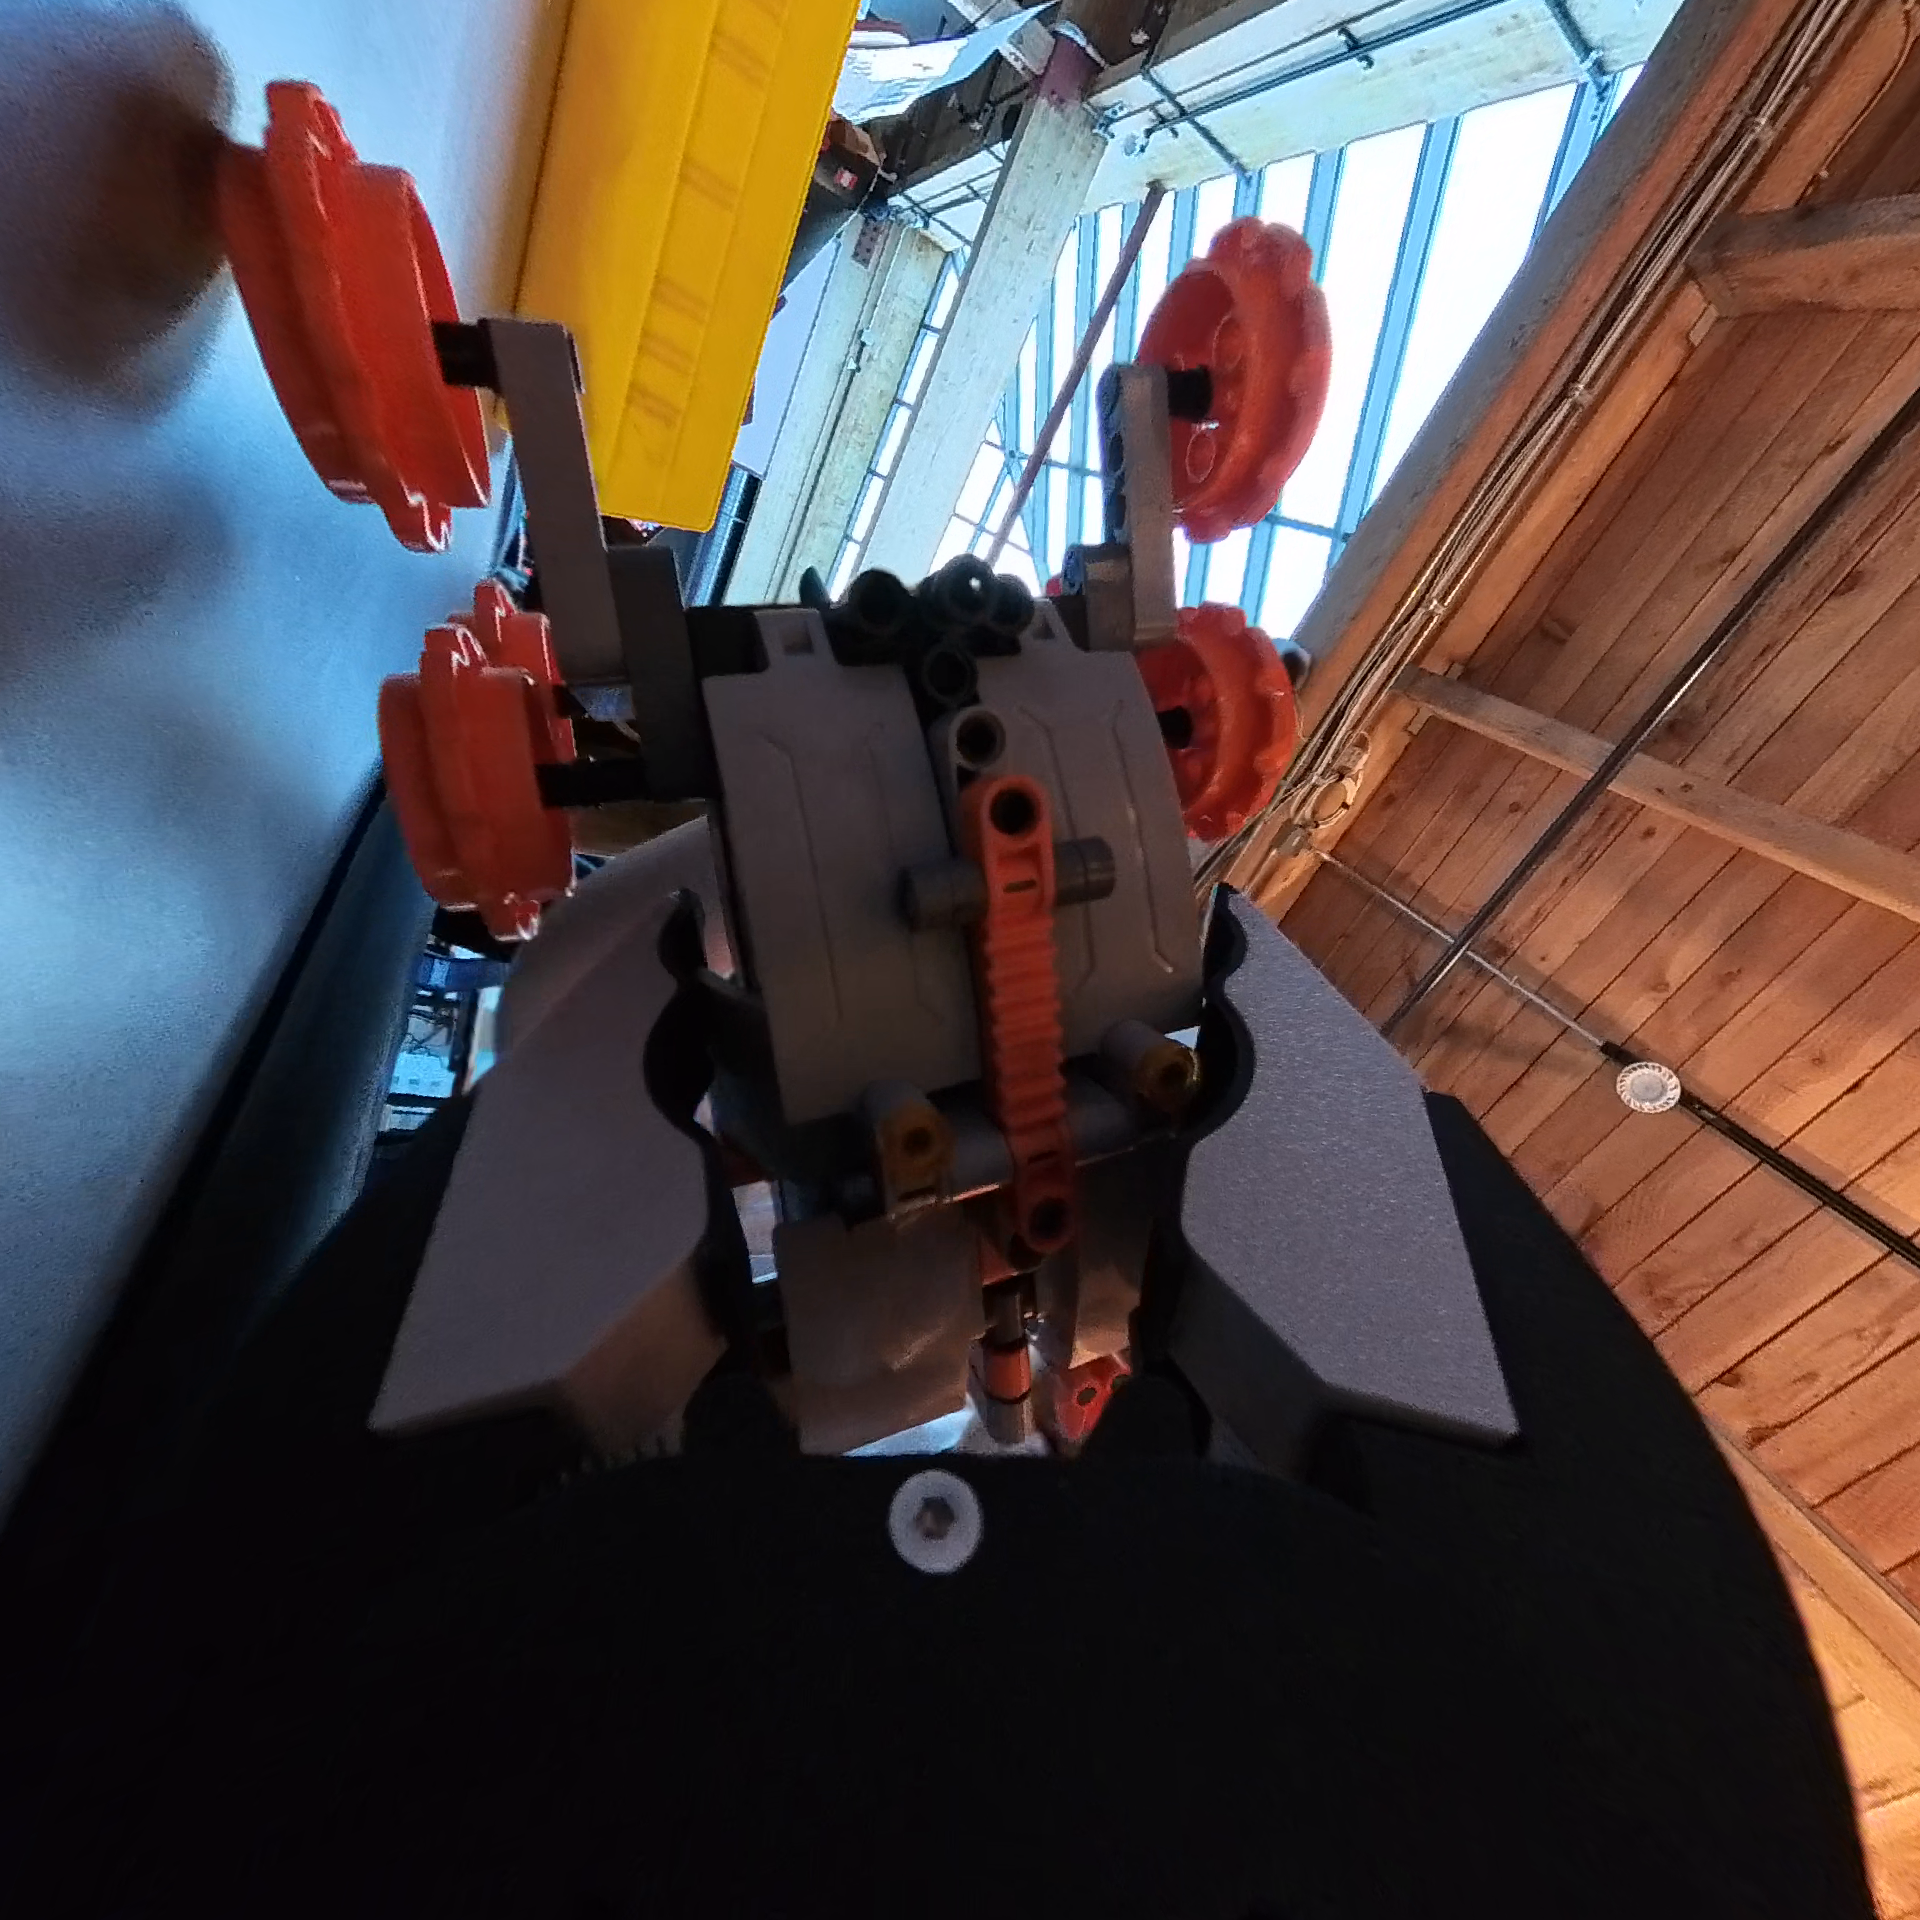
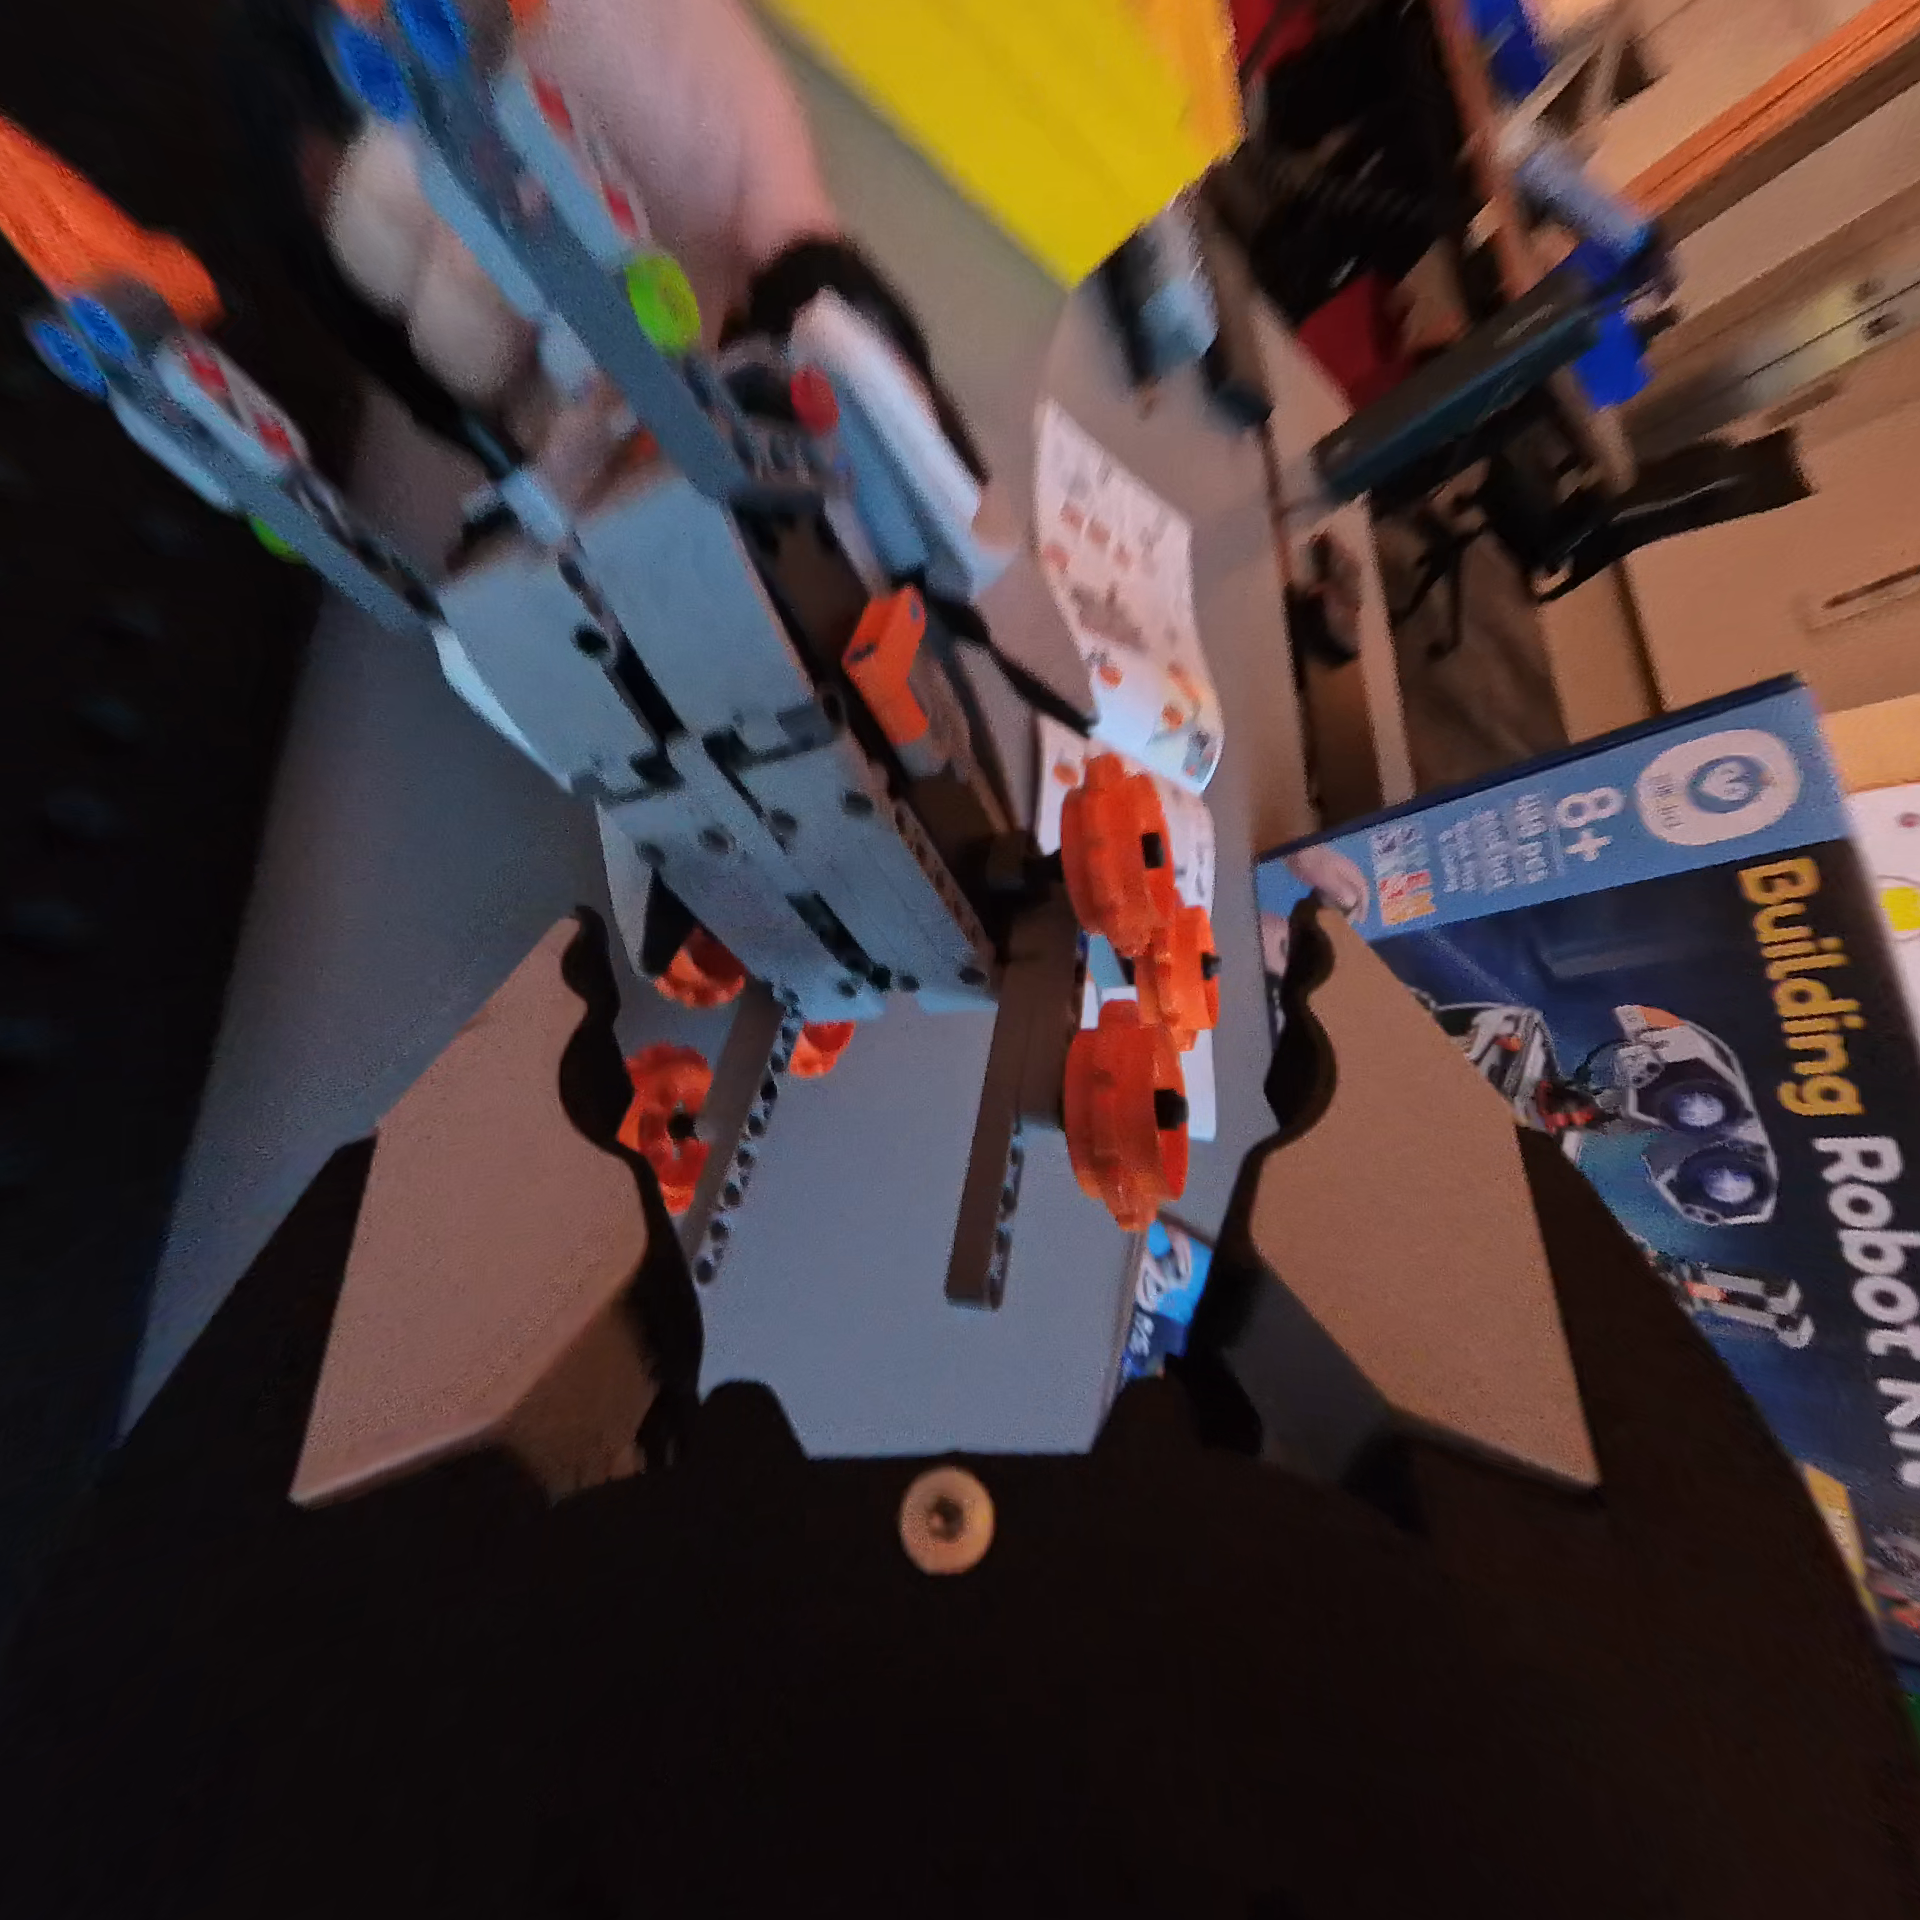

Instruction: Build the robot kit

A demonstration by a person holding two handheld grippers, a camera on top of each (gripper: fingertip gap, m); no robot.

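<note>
The left gripper (image 1: 951, 1039) is clamped on the grey body of a brick-built robot model (image 1: 956, 831) with orange wheels (image 1: 1231, 374) at 10 and 1 o'clock, a rigid, snap-apart thing best held by that body, while the right gripper (image 2: 925, 1049) gapes empty just beneath it.

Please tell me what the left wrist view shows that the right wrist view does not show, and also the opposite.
Only the left wrist view shows the wooden ceiling, the windows and the left gripper shut on the brick-built robot model.

Only the right wrist view shows the blue kit box, the instruction sheet on the grey table, and the open right gripper, holding nothing.

Both show the model with orange wheels and a yellow bin.
</note>
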